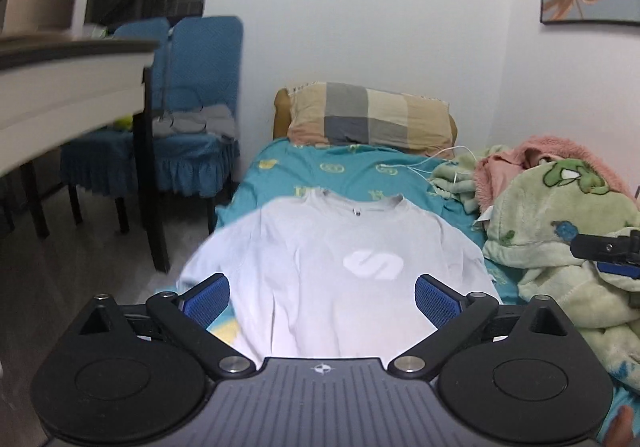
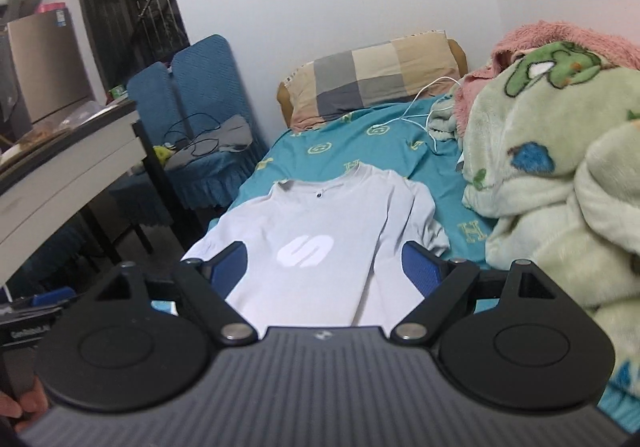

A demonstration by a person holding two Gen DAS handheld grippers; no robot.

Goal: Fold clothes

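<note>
Where the left wrist camera looks along its fingers, the left gripper [image 1: 322, 301] stands wide with nothing between its blue pads — beyond them a pale grey long-sleeved shirt with a white chest logo [image 1: 340, 267] lies flat on the teal patterned bedsheet [image 1: 340, 171]. A checked pillow [image 1: 368, 119] rests against the white wall; blue-covered chairs [image 1: 200, 95] stand left.

From the right wrist camera, the right gripper [image 2: 326, 267] is likewise wide and empty above the shirt — one sleeve folded inward. A green fleece blanket [image 2: 552, 175] is heaped right, and a white-edged table [image 2: 68, 163] stands left.
</note>
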